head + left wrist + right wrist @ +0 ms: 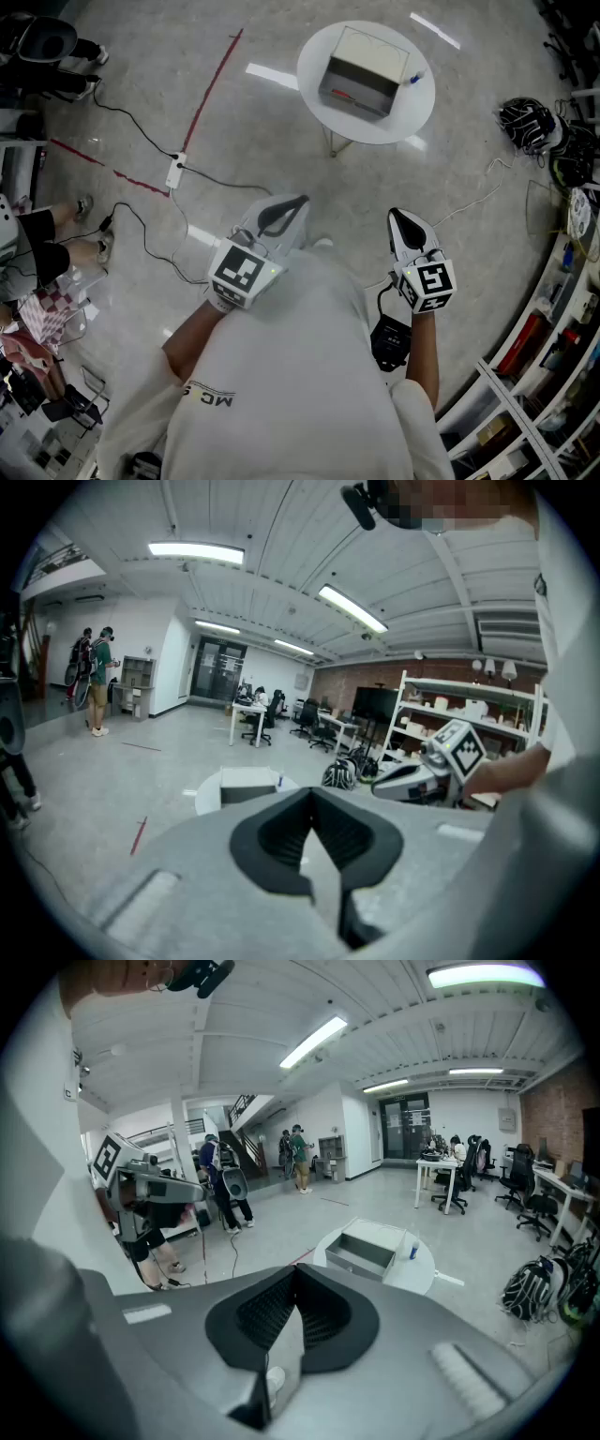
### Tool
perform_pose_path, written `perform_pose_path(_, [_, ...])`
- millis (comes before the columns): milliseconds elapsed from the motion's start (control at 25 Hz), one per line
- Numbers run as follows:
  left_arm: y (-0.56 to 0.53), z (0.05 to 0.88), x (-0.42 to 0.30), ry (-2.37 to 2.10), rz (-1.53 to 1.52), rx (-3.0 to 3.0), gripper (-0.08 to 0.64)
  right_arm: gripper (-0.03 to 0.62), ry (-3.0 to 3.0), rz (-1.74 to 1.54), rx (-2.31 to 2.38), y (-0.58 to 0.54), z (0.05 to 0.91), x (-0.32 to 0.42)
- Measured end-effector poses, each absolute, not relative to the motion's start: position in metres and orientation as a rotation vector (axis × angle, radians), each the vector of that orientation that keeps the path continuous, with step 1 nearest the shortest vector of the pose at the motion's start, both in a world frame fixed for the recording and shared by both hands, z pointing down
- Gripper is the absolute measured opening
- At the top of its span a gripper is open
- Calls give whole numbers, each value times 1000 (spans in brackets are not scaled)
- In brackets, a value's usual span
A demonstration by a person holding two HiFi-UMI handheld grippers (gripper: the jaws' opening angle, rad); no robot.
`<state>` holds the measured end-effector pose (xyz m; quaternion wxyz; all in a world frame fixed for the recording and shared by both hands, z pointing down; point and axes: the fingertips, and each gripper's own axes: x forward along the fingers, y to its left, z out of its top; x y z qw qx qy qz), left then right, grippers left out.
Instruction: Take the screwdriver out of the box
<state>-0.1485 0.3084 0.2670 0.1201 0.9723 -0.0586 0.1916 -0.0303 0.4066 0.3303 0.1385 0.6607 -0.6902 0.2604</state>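
White and round, the surface (319, 58) stands on the grey floor (262, 131) in the upper middle of the head view, well apart from both grippers. On it sits an open grey box (373, 47), turned at a slant. The screwdriver (350, 96) lies inside on the box's bottom and shows only as a thin red and green streak. Its long axis runs left to right along the box's near wall and dips a little to the right; which end is the tip cannot be told. A small blue thing (413, 80) stands on the surface just beside the box's right end.

The left gripper (298, 202) is held in the lower middle of the head view and the right gripper (395, 217) to the right of it, both aimed up the frame toward the surface. In the left gripper view the dark fingers (281, 832) meet at their tips with nothing between them, and the box shows small above them. In the right gripper view the fingers (323, 1321) are likewise pressed together and empty.

A red tape line (211, 89) crosses the floor at the upper left. A power strip (175, 171) with a black cable lies below it.
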Motion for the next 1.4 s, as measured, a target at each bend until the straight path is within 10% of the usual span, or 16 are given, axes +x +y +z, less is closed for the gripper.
perform_pose_path(680, [540,276,-152,-71,608,2810,0,0,-2125,710,2076,617,311,-69])
perform_pose_path(1400, [366,277,-40,-102,590,2831,0,0,-2151,724,2025,453,313,24])
